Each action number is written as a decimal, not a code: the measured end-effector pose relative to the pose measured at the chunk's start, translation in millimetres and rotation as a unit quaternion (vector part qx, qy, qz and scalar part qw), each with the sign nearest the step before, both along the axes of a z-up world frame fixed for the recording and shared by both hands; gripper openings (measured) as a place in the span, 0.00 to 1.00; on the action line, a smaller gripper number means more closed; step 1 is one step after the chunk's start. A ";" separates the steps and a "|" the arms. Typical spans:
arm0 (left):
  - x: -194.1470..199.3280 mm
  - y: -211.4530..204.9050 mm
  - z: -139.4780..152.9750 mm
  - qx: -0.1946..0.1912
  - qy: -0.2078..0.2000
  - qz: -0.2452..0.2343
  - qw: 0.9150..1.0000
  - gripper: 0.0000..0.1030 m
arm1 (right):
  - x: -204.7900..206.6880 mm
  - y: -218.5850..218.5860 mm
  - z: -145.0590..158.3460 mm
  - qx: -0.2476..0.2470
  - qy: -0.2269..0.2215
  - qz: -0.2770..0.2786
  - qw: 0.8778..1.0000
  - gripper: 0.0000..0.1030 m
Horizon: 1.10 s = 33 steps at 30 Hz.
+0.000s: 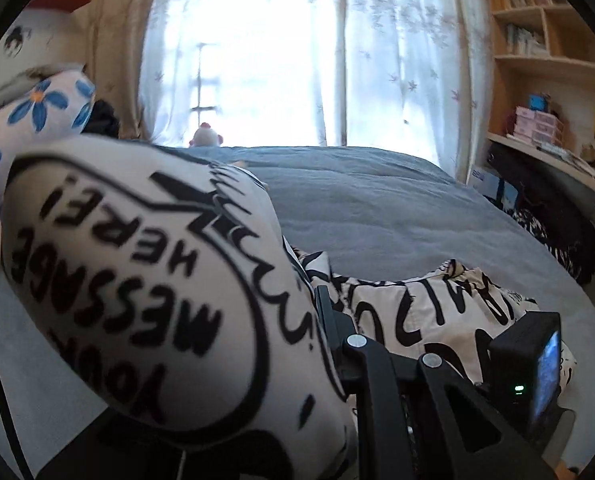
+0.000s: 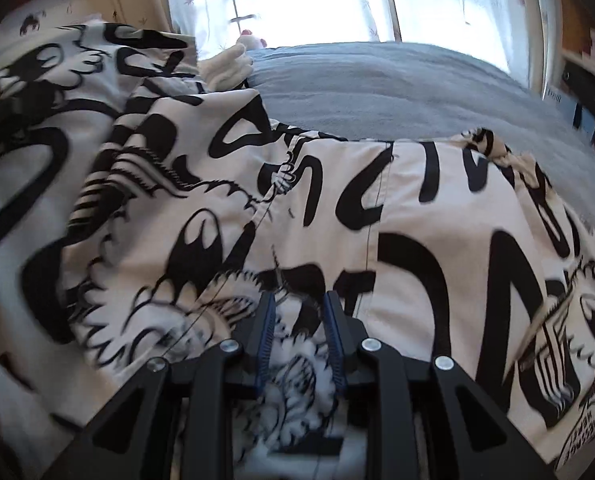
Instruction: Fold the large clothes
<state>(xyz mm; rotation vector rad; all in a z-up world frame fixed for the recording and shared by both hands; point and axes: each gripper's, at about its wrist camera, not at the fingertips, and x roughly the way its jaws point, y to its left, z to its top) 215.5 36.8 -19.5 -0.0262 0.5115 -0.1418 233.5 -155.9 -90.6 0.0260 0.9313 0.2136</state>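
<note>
A large white garment with black cartoon print (image 2: 437, 208) lies spread on the grey bed (image 2: 397, 84). In the right wrist view my right gripper (image 2: 299, 312) has its blue-padded fingers (image 2: 267, 320) a little apart with a bunch of the garment between them. In the left wrist view a fold of the same garment (image 1: 137, 280), printed "YOUR MESSAGE HERE", drapes over my left gripper (image 1: 329, 320) and hides its left finger. Its fingertips cannot be seen. The right gripper's black body with a small screen (image 1: 545, 364) shows at the lower right of that view.
A flowered pillow (image 1: 37, 108) lies at the bed's left. A small plush toy (image 1: 205, 136) sits at the far edge by the bright curtained window (image 1: 277, 40). Shelves (image 1: 545, 60) and a desk stand at the right. Bare grey bedding (image 1: 377, 208) lies beyond the garment.
</note>
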 end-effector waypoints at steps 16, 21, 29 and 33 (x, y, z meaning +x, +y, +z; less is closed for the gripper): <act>-14.0 -226.6 -15.0 0.082 0.003 -0.174 0.981 0.11 | -126.9 -233.0 76.5 0.047 -0.016 -0.314 0.948 0.24; -19.2 -285.3 -71.6 0.128 0.033 -0.213 0.968 0.11 | -140.5 -271.3 61.9 0.051 0.014 -0.352 0.935 0.24; -33.2 -288.7 -91.3 0.167 0.054 -0.244 0.954 0.25 | -141.7 -273.7 50.8 0.064 0.031 -0.337 0.939 0.24; -42.2 -273.0 -76.6 0.159 0.115 -0.290 0.937 0.78 | -133.7 -274.5 60.9 0.085 0.024 -0.319 0.944 0.24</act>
